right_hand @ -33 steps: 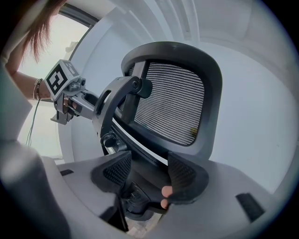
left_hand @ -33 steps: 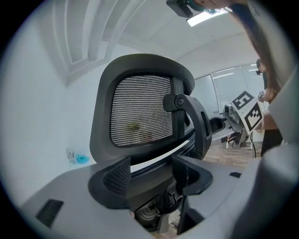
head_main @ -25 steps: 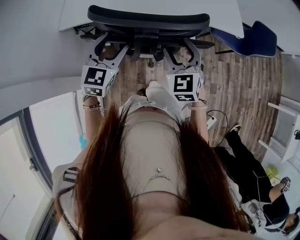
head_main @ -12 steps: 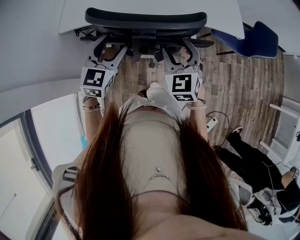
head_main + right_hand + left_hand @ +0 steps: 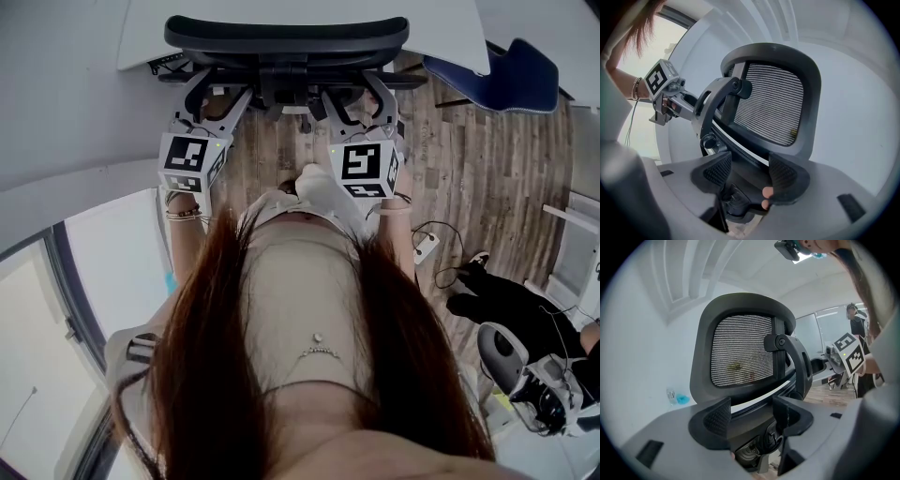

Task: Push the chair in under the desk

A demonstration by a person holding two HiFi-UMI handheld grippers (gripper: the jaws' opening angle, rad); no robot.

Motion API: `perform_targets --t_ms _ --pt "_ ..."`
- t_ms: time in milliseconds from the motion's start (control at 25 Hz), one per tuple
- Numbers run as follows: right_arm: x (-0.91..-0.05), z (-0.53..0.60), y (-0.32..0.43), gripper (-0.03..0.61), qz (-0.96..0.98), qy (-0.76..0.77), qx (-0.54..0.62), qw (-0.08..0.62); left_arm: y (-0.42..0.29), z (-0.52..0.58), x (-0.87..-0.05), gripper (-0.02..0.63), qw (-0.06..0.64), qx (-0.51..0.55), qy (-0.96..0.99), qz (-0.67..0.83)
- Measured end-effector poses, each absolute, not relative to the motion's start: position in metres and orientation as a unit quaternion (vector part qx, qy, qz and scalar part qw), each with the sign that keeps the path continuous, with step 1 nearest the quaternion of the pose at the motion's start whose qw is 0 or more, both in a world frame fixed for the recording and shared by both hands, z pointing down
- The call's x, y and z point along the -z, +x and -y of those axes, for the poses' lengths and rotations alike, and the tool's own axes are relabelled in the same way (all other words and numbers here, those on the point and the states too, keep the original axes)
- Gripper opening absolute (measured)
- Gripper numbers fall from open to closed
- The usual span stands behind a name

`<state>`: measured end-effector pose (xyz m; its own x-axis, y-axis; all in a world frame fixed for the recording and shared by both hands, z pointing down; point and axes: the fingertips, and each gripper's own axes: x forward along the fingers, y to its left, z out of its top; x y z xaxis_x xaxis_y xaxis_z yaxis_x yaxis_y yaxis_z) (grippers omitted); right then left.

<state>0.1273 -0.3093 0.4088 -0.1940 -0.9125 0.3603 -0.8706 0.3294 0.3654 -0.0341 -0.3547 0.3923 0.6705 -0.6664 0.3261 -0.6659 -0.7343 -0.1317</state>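
Left gripper [image 5: 217,92] and right gripper [image 5: 362,96]: set against chair [image 5: 286,37] rear, jaws apart, clamping nothing. Judged nearly home under desk [image 5: 150,33]; short final push outstanding.

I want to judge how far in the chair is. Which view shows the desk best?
The head view: the white desk spans its top, the chair back at its near edge. In both gripper views the chair back fills the frame, and I cannot make out a desk.

Blue chair [image 5: 511,80], wood floor [image 5: 469,178], a bystander [image 5: 511,305]
The blue chair stands just right of the right gripper's fingers [image 5: 382,97]; the bystander, in black, is well back on their right.
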Motion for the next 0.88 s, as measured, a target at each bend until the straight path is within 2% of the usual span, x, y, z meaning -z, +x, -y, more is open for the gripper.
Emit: perform_targets --t_ms 880 --pt "-0.4009 0.3073 0.1270 0.259 0.766 0.589 0.056 0.253 -0.0328 0.3549 -0.3847 0.268 0.014 0.171 -0.916 -0.362"
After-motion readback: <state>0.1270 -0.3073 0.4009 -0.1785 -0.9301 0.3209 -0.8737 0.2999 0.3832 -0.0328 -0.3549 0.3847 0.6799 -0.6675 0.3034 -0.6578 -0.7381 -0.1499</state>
